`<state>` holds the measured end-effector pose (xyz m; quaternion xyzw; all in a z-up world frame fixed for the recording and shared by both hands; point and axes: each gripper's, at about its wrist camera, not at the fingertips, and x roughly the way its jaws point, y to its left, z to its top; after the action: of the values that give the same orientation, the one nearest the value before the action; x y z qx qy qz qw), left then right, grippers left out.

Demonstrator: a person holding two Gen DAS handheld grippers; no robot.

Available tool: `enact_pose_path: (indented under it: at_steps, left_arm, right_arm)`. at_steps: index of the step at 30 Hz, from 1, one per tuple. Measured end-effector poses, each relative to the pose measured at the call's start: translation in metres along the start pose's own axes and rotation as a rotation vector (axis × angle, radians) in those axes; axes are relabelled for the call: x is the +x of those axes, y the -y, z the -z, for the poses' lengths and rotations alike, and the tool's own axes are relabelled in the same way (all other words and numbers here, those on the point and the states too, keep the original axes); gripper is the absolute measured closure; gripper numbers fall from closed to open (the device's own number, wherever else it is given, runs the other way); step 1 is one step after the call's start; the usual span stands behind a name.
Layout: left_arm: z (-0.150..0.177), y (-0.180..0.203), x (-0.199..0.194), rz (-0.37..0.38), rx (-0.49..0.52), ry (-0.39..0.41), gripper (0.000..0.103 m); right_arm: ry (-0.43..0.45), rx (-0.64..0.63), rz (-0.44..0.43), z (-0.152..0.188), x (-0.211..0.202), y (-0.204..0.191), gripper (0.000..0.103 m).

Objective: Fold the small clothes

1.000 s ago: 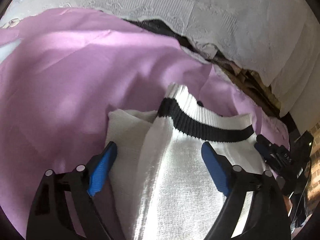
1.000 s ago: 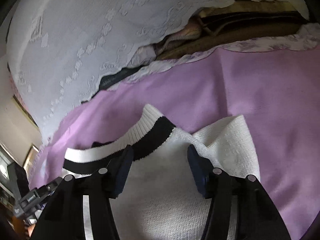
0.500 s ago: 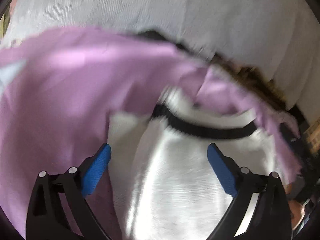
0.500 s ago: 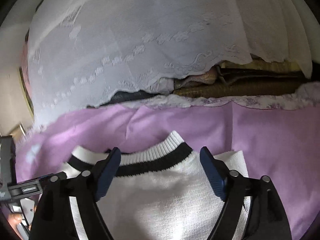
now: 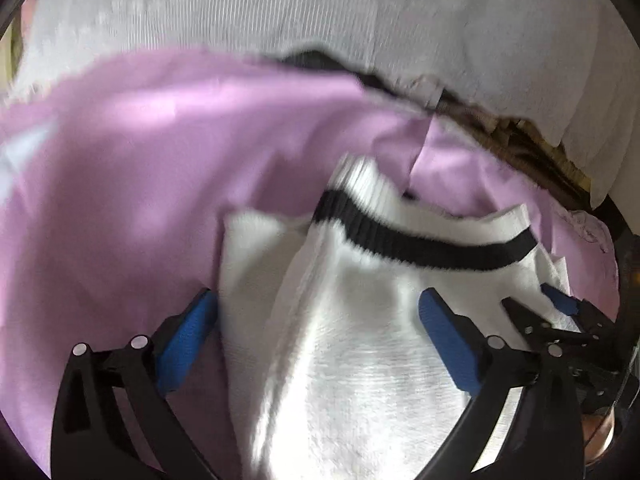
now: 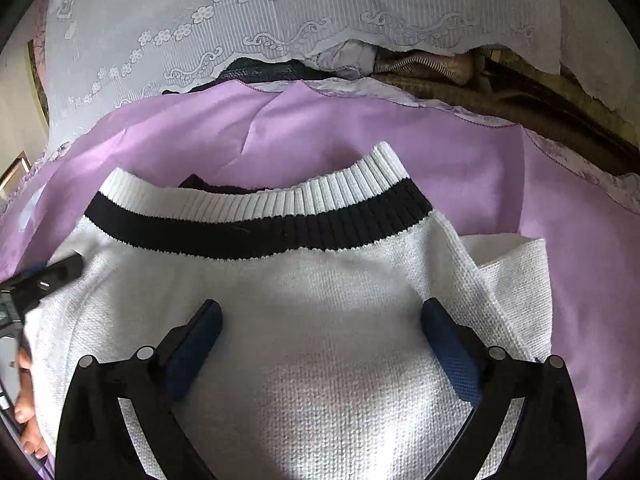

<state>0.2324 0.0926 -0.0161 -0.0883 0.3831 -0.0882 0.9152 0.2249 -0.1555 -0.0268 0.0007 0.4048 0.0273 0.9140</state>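
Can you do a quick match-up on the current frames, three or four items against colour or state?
Items:
1. sweater body
2. collar stripe
3. sheet under the sweater
4. right gripper

Colour or state:
A. lilac
B. open, jaws wide apart above the knit
C. black
D. white knit

Pairs: 1-D, 2-C, 3-A, 4-B

The left gripper is open too, with one finger at the sweater's edge and the other over the knit.
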Motion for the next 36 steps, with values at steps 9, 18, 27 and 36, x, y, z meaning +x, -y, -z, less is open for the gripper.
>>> enact_pose_path:
  at_steps: [9, 18, 27, 36]
  left_arm:
    - [0.007, 0.037, -0.019, 0.115, 0.088, 0.026, 0.005]
    - [0.02, 0.052, 0.017, -0.047, 0.232, -0.089, 0.004]
    - [0.018, 0.043, 0.016, -0.012, 0.201, -0.091, 0.004]
    - [0.017, 0.036, -0.031, 0.103, 0.096, 0.01, 0.005]
  right_arm:
    - [0.12, 0.014, 0.032, 0.005, -0.024, -0.002, 0.003]
    - [0.31, 0.143, -0.094, 0.021, -0.084, 0.009, 0.003]
    - [0.047, -0.013, 0.018, 0.055, -0.057, -0.007, 0.003]
    - [0.041, -0.03, -0.01, 0.057, -0.055, -0.006, 0.003]
